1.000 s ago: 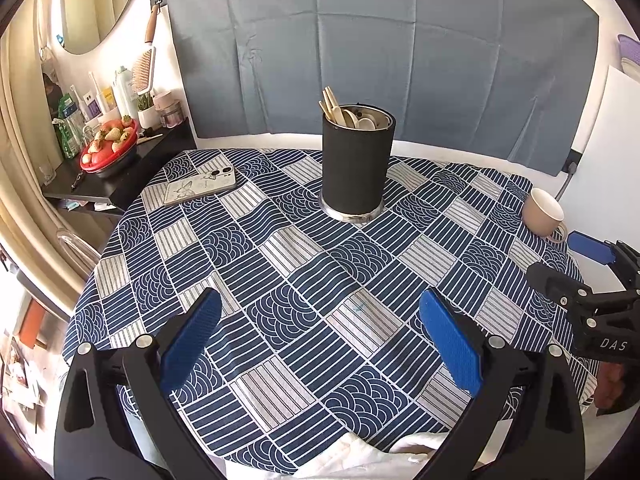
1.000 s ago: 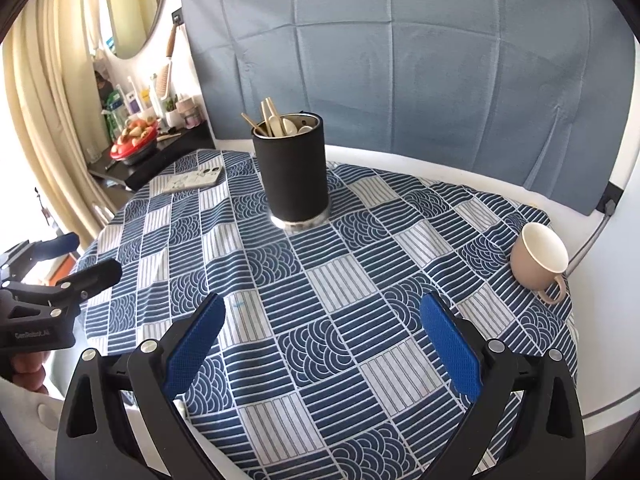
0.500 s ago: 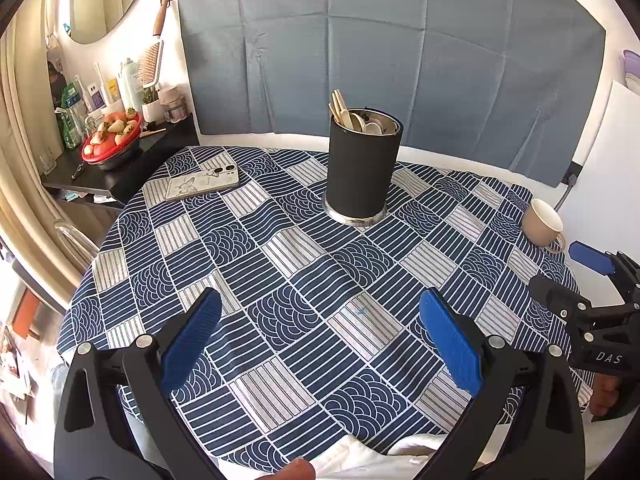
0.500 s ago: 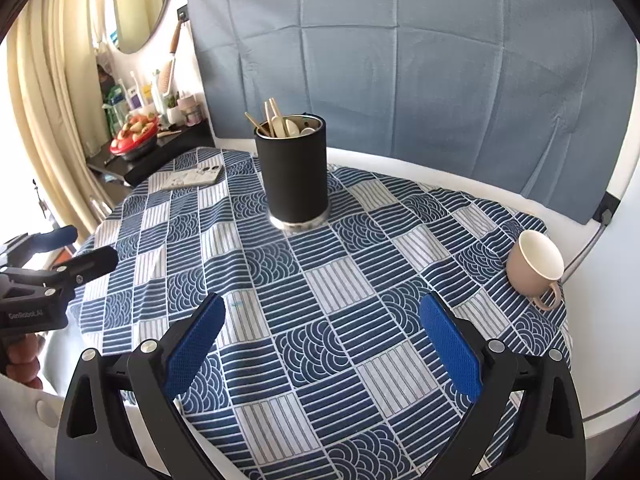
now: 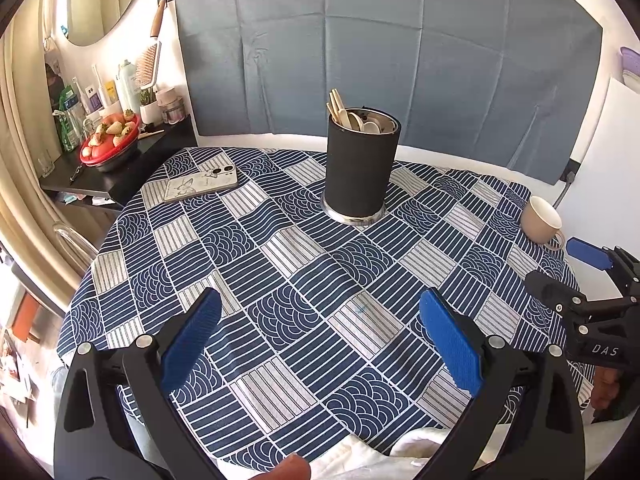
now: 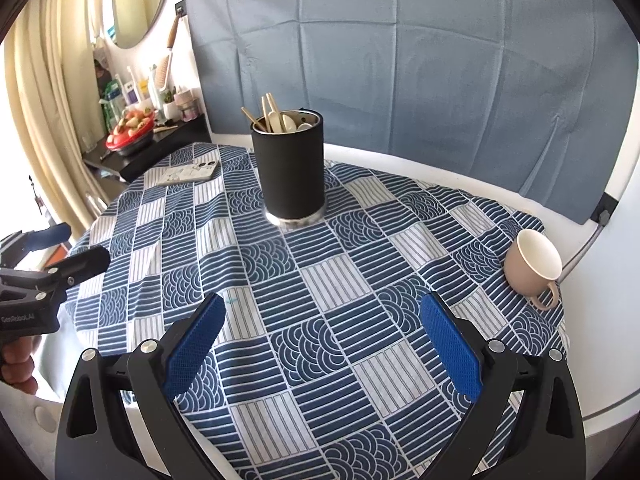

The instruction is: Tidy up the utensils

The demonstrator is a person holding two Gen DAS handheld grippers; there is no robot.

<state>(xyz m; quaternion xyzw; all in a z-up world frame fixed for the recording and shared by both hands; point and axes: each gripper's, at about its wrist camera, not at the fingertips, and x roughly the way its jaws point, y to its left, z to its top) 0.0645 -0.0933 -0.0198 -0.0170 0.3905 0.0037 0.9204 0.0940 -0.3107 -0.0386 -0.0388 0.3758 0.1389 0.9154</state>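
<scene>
The left gripper (image 5: 320, 336) hangs over the near side of the table (image 5: 280, 376), its two blue pads (image 5: 192, 336) wide apart with nothing between them. The right gripper (image 6: 322, 338) hangs over the near side too, spread just as wide and holding nothing. A blue and white cloth (image 6: 360, 280) covers the round table. A black holder (image 5: 360, 168) stands upright toward the far middle of the table. The utensils (image 5: 352, 114) are inside it, with pale spoons and wooden sticks poking out of the top. A phone (image 5: 200, 186) lies flat to the left of the holder, well apart from it. A tan cup (image 6: 532, 266) sits on its side near the right edge, its mouth facing up and left. Far left, off the table, a red bowl (image 5: 110, 142) of fruit sits on a dark shelf (image 5: 124, 176). A grey cloth (image 6: 400, 60) hangs on the wall behind.
</scene>
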